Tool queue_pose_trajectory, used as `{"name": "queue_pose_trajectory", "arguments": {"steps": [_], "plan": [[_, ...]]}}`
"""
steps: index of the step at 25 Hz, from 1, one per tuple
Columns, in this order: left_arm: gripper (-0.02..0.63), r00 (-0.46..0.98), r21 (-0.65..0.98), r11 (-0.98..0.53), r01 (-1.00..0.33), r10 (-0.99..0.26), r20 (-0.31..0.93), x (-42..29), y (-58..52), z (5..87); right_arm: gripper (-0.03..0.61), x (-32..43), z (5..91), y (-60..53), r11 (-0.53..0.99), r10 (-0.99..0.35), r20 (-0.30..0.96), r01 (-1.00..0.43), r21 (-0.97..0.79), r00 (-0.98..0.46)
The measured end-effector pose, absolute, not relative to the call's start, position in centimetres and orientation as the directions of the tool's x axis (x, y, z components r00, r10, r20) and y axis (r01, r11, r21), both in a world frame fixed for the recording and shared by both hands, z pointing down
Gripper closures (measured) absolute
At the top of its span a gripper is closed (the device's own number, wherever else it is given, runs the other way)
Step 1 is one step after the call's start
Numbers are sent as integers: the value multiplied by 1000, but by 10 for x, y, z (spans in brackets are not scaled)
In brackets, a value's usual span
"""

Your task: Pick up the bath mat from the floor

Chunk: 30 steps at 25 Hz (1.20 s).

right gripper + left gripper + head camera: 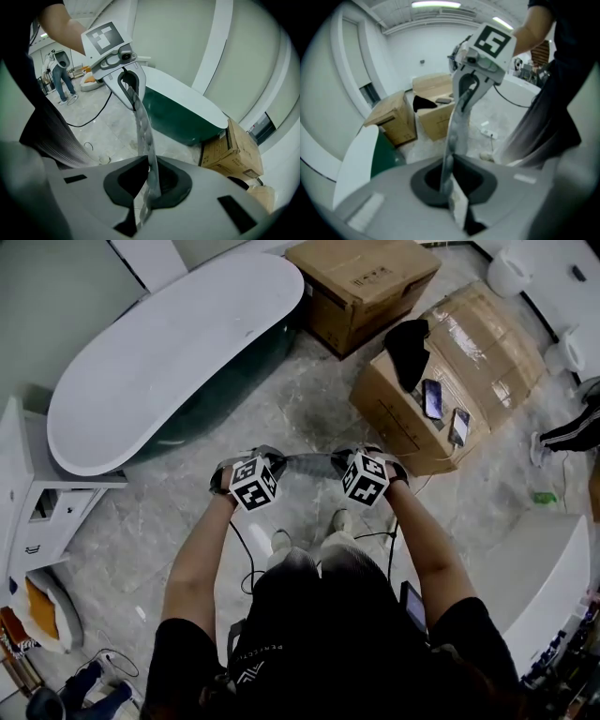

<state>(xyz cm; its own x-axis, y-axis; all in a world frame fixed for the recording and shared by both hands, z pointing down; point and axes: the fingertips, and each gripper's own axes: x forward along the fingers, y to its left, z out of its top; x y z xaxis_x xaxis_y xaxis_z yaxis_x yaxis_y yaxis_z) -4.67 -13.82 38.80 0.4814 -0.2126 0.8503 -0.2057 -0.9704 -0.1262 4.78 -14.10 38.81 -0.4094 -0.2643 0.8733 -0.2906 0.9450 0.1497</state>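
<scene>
The bath mat (308,462), a thin grey sheet, hangs off the floor stretched edge-on between my two grippers in front of the person's feet. In the head view my left gripper (273,458) is shut on its left end and my right gripper (341,461) is shut on its right end. In the left gripper view the mat (457,131) runs from my left gripper (451,187) up to the right gripper (465,99). The right gripper view shows the mat (143,126) pinched in my right gripper (149,186) and reaching the left gripper (129,93).
A white and green bathtub (169,352) stands at the far left. Two cardboard boxes (361,282) (478,362) sit ahead and to the right, one carrying phones and a black cloth. A white cabinet (37,512) is at the left, a white counter (544,568) at the right. Another person (61,75) stands further off.
</scene>
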Motion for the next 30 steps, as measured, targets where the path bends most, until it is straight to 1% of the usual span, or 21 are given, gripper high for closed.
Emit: {"name": "queue_pose_trajectory", "arguments": {"steps": [13,25,30], "plan": [[597,485,-142,-972,-188,-217,847,-57,-126,343,565,38,346,-129,942,-308,845,-263,207,-438],[597,488,-148,-971,-186,-222,844,-66,-120,332,565,30,335,-126,944,-314,832,-243,222,-458],[597,493,-174,-972,-155,-229,840,-66,-114,329,565,29,333,-124,944,-315,829,-243,223,-462]]}}
